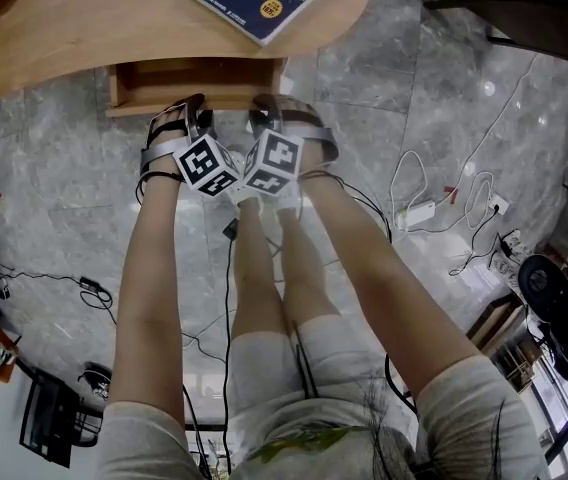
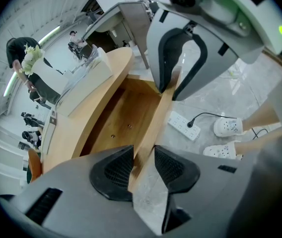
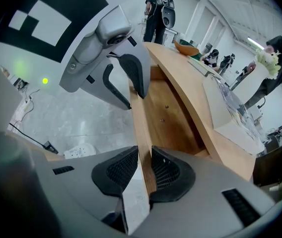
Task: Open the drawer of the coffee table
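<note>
I had the left hand-held gripper [image 2: 142, 163] and right hand-held gripper [image 3: 144, 168] each clamped on the stiff front board of the drawer [image 3: 167, 123] below the worktop [image 1: 64, 28], judging it light and free-sliding.

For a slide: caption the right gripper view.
Right gripper clamps the open drawer's front panel under the coffee table top; left gripper grips it farther along.

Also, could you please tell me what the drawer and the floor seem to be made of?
The drawer looks like light wood or veneer, matte, with faint grain. The floor seems polished grey stone or tile: veined, with lamp glare.
</note>
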Demonstrator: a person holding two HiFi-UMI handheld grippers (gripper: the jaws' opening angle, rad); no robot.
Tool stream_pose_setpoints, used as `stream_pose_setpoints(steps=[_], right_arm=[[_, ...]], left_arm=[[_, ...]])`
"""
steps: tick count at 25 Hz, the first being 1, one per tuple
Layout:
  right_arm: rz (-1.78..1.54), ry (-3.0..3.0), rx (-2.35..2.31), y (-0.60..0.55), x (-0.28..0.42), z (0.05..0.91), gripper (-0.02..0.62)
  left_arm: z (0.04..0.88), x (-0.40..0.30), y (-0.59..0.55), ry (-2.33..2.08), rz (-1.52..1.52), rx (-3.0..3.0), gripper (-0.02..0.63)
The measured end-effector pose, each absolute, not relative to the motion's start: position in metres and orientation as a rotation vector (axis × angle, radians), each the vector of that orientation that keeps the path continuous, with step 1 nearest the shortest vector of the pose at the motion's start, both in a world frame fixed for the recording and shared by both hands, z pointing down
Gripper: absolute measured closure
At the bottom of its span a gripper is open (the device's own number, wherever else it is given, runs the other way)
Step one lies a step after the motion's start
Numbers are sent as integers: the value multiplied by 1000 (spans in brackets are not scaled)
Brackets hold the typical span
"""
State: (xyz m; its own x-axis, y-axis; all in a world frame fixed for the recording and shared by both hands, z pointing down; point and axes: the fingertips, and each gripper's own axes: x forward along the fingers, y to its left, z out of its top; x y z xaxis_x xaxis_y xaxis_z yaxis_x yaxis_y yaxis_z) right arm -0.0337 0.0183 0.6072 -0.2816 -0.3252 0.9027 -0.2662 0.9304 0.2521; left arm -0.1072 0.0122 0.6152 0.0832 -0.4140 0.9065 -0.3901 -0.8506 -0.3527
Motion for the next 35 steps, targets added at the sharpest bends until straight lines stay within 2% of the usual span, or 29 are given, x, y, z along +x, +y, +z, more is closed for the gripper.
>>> stream_pose_setpoints(steps=[35], right_arm=[[-7,-1877,433,30,-33,609,504]], left_arm=[[616,-108,23,844,-1956,-2301,472]])
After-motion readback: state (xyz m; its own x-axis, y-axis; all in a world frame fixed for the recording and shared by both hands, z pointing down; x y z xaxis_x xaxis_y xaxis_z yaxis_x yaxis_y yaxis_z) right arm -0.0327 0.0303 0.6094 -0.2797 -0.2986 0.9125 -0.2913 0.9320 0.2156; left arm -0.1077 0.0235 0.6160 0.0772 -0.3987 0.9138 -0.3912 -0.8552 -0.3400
